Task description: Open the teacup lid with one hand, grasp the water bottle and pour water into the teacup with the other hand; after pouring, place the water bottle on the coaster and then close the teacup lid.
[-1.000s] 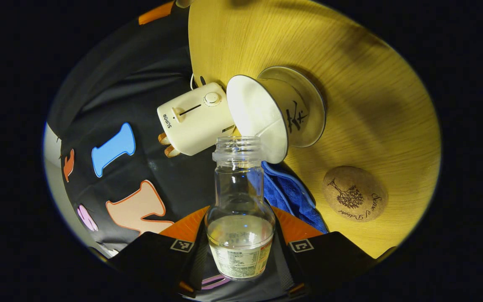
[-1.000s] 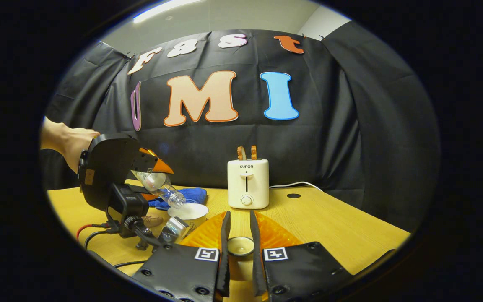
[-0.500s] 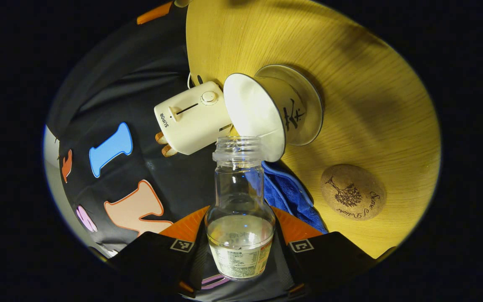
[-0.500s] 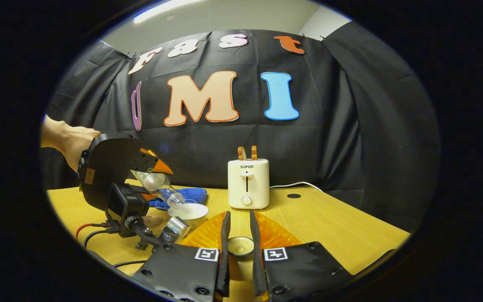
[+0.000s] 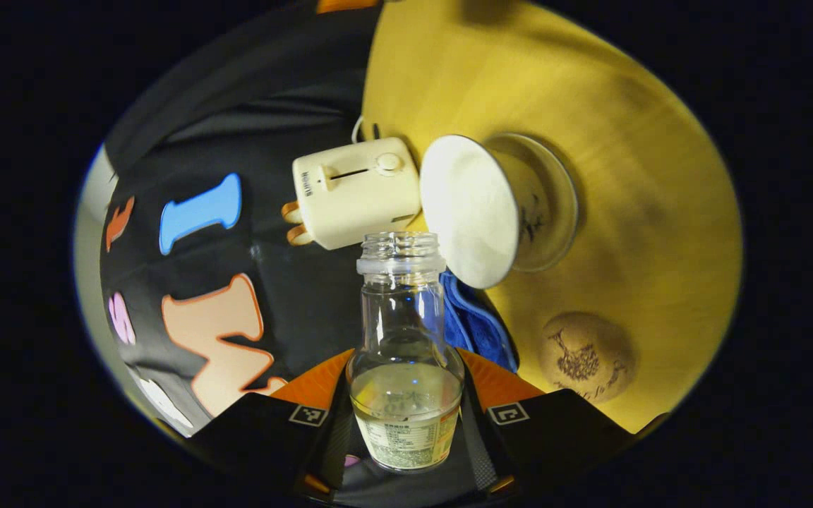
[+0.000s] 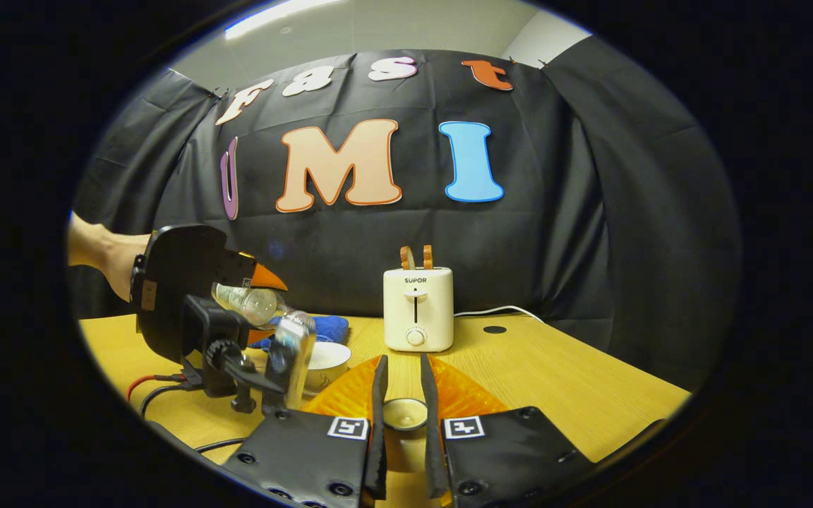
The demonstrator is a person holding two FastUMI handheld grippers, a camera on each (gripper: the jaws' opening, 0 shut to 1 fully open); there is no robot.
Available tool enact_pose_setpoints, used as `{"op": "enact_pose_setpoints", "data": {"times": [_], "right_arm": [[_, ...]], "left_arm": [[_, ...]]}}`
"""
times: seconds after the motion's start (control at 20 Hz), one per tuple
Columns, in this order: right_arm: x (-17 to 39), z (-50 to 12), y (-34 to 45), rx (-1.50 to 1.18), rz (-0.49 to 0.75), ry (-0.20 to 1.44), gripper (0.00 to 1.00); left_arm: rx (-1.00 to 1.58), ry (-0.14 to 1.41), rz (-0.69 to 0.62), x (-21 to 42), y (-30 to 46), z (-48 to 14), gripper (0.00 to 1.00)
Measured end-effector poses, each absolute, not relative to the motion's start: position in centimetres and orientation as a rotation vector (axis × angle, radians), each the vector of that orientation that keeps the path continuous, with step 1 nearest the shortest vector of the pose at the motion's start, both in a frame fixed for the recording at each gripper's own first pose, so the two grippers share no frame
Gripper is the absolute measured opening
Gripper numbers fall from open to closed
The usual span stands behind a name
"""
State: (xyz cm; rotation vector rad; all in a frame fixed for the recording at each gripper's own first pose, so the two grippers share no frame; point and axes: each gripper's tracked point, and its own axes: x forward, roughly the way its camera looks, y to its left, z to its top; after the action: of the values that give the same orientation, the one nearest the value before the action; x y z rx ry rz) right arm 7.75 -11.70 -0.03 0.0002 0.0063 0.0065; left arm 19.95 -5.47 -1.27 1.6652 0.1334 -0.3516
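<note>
I am working over the tabletop, pouring or just finishing, judging by the tilted bottle pinched in my left hand-held gripper, its open mouth near the teacup. Next I am aiming to level it and carry it to the coaster beside the cup. My right hand-held gripper is pinching the small lid aside.

Teacup white, dark brushwork; coaster cork-brown, tree print; cloth blue; toaster cream.
</note>
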Motion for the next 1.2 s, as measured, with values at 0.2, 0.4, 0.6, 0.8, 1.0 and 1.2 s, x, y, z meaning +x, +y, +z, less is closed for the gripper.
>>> {"op": "enact_pose_setpoints", "data": {"times": [0.2,0.4,0.6,0.8,1.0,1.2], "right_arm": [[7.7,0.0,-11.7,0.001,0.006,0.007,0.25],[7.8,0.0,-11.8,0.001,0.003,0.006,0.25],[7.7,0.0,-11.8,-0.004,0.003,0.004,0.25],[7.8,0.1,-11.8,-0.003,0.003,0.005,0.25],[7.8,0.0,-11.7,-0.005,0.003,0.004,0.25],[7.7,0.0,-11.7,-0.005,0.003,0.005,0.25]], "left_arm": [[1.355,0.088,-0.310,19.1,-5.3,-1.0,0.66],[0.823,0.032,-0.244,17.6,-4.4,0.8,0.63],[0.348,0.035,-0.222,18.1,-4.4,1.5,0.65],[0.056,0.034,-0.204,19.5,-4.5,0.5,0.65],[-0.018,0.036,-0.157,20.7,-4.3,-0.4,0.66],[-0.014,0.020,-0.155,21.2,-4.1,-0.8,0.66]]}}
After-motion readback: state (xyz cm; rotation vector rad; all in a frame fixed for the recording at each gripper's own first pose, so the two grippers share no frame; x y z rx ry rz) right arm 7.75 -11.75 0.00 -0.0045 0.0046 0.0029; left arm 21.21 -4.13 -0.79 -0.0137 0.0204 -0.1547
